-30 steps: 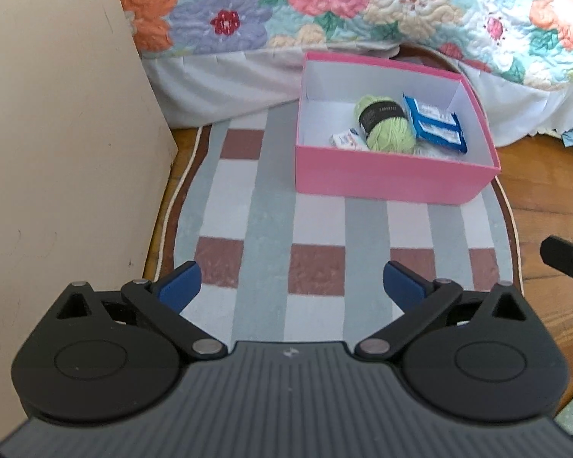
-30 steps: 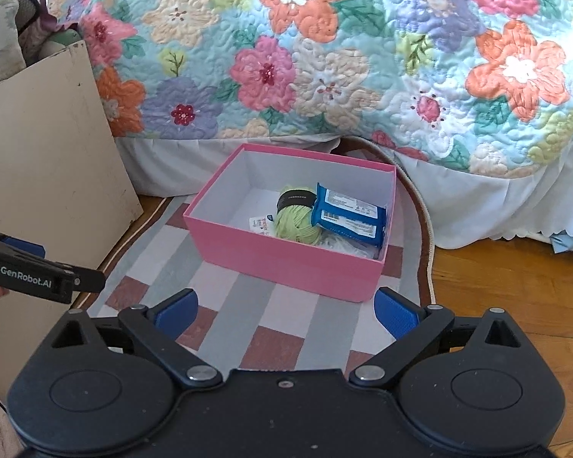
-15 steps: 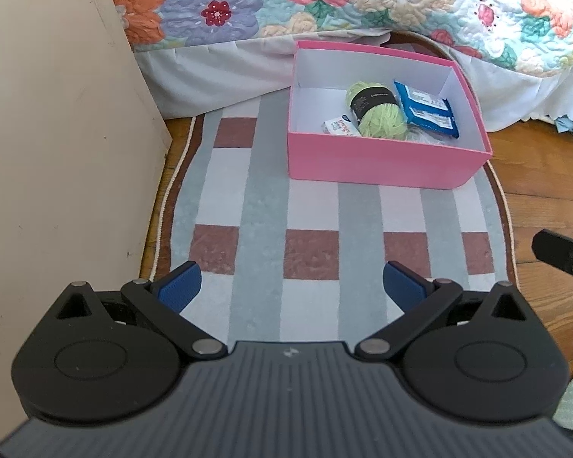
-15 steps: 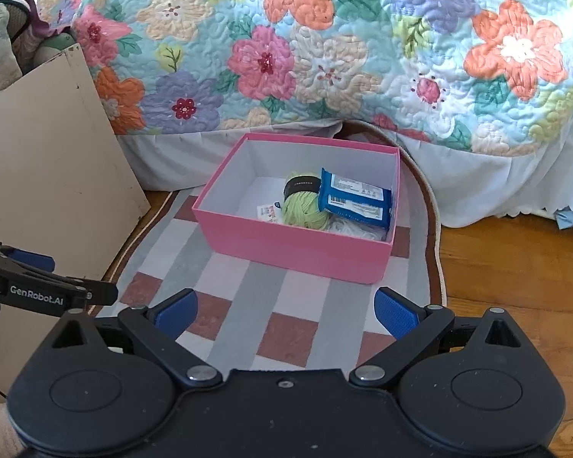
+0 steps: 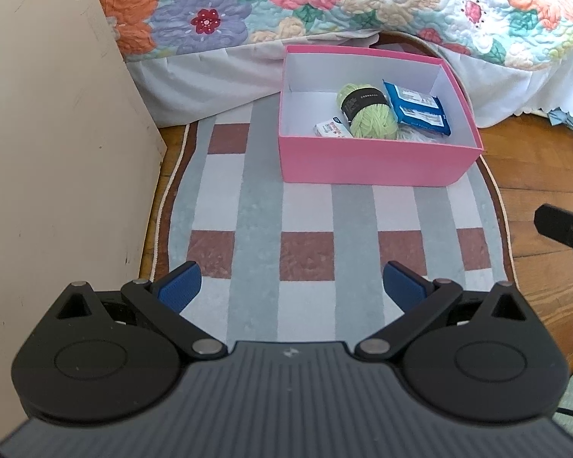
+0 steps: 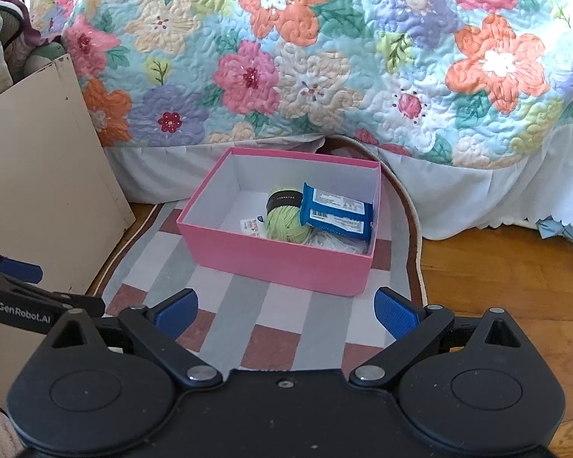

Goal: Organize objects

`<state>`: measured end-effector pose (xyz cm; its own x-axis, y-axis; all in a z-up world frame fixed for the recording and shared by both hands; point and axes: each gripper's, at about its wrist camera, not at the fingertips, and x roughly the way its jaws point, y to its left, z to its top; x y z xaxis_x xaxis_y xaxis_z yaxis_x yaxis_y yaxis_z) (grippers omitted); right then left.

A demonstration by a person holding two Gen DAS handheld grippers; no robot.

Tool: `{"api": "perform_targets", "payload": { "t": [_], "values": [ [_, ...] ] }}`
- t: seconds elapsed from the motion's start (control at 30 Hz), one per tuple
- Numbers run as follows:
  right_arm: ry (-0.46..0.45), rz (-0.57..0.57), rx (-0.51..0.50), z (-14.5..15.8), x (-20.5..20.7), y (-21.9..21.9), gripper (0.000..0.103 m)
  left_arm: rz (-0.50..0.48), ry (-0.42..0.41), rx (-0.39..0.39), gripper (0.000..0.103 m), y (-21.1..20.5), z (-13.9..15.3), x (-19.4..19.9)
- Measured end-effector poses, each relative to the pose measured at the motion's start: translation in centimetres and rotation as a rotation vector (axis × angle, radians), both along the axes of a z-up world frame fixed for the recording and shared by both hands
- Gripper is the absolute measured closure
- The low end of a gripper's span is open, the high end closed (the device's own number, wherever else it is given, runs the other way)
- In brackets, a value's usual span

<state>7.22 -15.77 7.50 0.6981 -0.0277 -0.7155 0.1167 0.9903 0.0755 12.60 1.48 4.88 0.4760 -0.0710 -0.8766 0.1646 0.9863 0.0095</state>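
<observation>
On the checked rug (image 5: pixel 263 206), left wrist view: pink box (image 5: pixel 366 164) far of the left gripper (image 5: pixel 290 286), jaws spread, empty; green yarn (image 5: pixel 366 114) and blue packet (image 5: pixel 416 112) lie inside. Right wrist view: right gripper (image 6: pixel 286 307) likewise gaping, empty, box just beyond it.

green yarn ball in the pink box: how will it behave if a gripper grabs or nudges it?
The green yarn ball looks soft, so it would likely squash under the fingers rather than resist. It is rounded, so a nudge might roll it, though the blue packet and the pink box wall hem it in. The black paper band may slip; gripping bare yarn seems safer.
</observation>
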Motion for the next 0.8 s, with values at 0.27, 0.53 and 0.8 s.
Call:
{"api": "perform_targets", "payload": {
  "t": [0.27,0.53,0.8],
  "values": [
    [0.007,0.011,-0.019,-0.30,0.01,0.39,0.003,-0.010,0.003,0.004,0.000,-0.03,-0.14,-0.01],
    [0.006,0.005,-0.022,-0.42,0.09,0.30,0.003,-0.020,0.006,-0.001,0.000,-0.05,-0.31,0.06],
    [0.007,0.007,-0.024,-0.37,0.03,0.70,0.003,-0.018,0.006,-0.004,0.000,0.10,-0.34,-0.02]
  ]
}}
